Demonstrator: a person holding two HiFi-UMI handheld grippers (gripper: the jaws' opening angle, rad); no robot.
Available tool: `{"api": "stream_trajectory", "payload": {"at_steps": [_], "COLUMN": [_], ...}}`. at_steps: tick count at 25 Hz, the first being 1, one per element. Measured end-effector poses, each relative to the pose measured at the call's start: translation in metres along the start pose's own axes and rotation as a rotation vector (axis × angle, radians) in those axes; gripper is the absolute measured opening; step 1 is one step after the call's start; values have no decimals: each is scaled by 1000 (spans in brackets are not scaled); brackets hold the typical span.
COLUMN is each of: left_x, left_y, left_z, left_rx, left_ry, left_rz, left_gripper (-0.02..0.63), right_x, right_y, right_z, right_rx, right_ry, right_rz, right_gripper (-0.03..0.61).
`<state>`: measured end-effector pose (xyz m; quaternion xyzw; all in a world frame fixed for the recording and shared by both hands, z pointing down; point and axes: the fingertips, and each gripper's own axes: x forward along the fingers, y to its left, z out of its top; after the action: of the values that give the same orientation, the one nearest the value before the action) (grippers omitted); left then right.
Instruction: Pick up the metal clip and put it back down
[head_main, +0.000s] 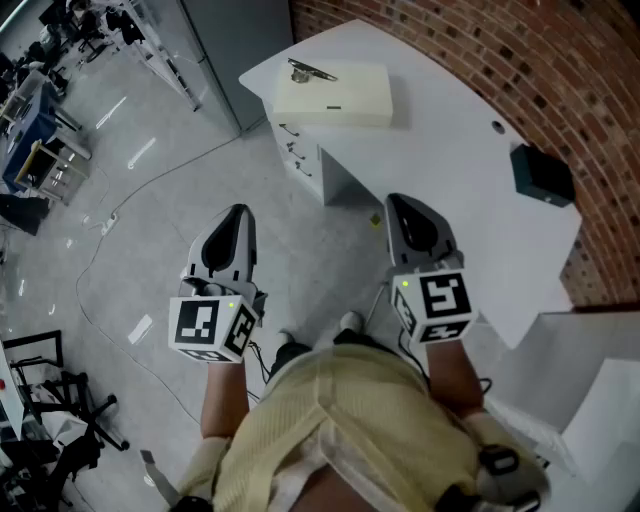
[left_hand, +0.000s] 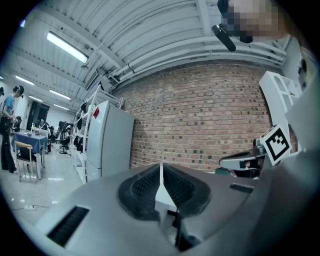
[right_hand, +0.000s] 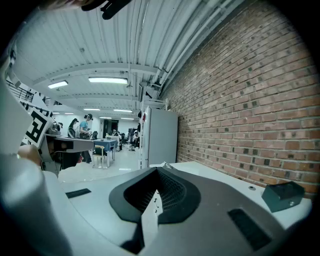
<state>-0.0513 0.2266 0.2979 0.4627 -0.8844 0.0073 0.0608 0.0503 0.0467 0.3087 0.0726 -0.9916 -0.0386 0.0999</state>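
Observation:
The metal clip (head_main: 310, 72) lies on top of a cream box (head_main: 335, 97) at the far end of the white table (head_main: 440, 150). Both grippers are held near the person's body, well short of it. My left gripper (head_main: 238, 214) hangs over the floor, shut and holding nothing; its pads meet in the left gripper view (left_hand: 161, 172). My right gripper (head_main: 402, 203) is at the table's near edge, also shut and holding nothing, with its jaws together in the right gripper view (right_hand: 156, 189). A small glinting tip (right_hand: 164, 165) just past those jaws may be the clip.
A dark green box (head_main: 543, 175) sits on the table by the brick wall (head_main: 560, 70) and shows again in the right gripper view (right_hand: 282, 195). White drawers (head_main: 300, 155) stand under the table. Cables (head_main: 120, 260) trail over the grey floor. A white cabinet (left_hand: 107, 142) stands by the wall.

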Motion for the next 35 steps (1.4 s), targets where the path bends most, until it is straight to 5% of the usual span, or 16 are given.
{"api": "stream_trajectory", "payload": {"at_steps": [8,21,25,35], "left_x": [17,29,28,18], "left_y": [-17,48,72,121], "left_z": [-12,-30,-31,-50], "left_rx": [-44,-101,-120,-107], "left_ry": [33,105,94,119], "left_rz": [9,1,-13,-50], "left_gripper": [20,20,20,20], "right_x": [9,75,100,142], "right_y": [-25,22,47,92], "right_z": [-17,-12,-14,-18], "right_rx": [57,56,58,46], "right_ry": [26,33,74,145], "right_rz": [19,130,172,202], "right_gripper": [3,9,103,173]}}
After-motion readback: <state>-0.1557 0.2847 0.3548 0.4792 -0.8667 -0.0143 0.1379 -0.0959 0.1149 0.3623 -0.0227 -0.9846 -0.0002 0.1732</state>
